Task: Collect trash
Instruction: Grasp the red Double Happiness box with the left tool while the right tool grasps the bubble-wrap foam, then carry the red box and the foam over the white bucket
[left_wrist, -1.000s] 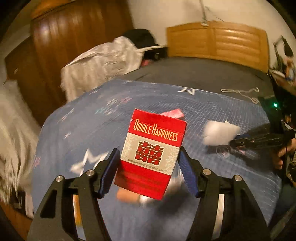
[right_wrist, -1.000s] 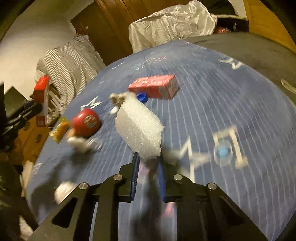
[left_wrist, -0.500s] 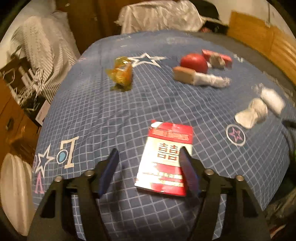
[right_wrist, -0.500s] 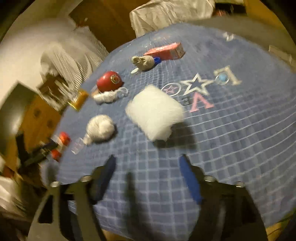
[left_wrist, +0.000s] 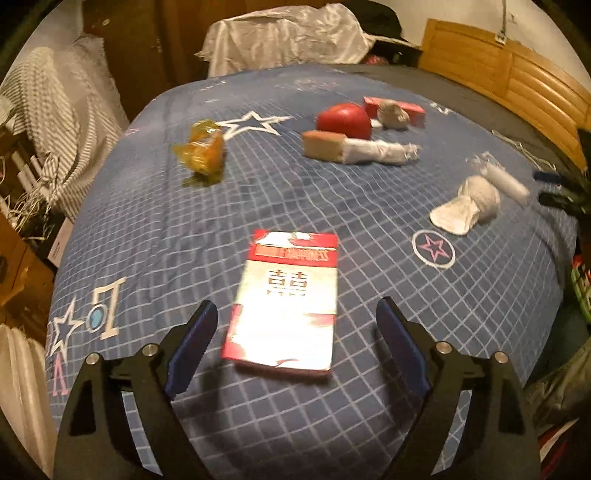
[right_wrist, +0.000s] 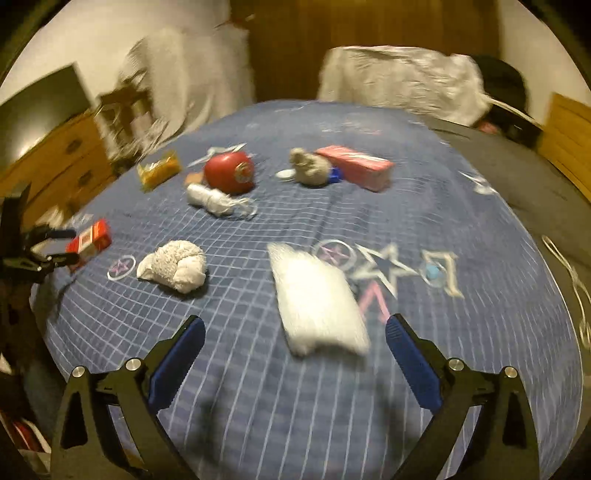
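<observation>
A red and white cigarette pack (left_wrist: 286, 299) lies flat on the blue checked bedspread (left_wrist: 147, 229), just ahead of my open left gripper (left_wrist: 295, 332). It also shows in the right wrist view (right_wrist: 90, 240). A white foam block (right_wrist: 317, 301) lies flat ahead of my open right gripper (right_wrist: 295, 350). Neither gripper touches anything. More trash lies further off: a white crumpled wad (right_wrist: 175, 266), a red ball (right_wrist: 229, 172), a white wrapper roll (right_wrist: 214, 199), an orange wrapper (left_wrist: 202, 151), a grey wad (right_wrist: 309, 167) and a pink box (right_wrist: 356, 167).
A wooden headboard (left_wrist: 509, 77) stands at the right. A white crumpled cloth (left_wrist: 288, 38) lies at the far end of the bed. Striped fabric (left_wrist: 40, 122) hangs at the left by wooden drawers (right_wrist: 59, 155). A white cord (right_wrist: 572, 280) lies on the grey sheet.
Both grippers have opened and let go: the cigarette pack and the foam block went from held in the air to lying on the bedspread. Both grippers have pulled back a little.
</observation>
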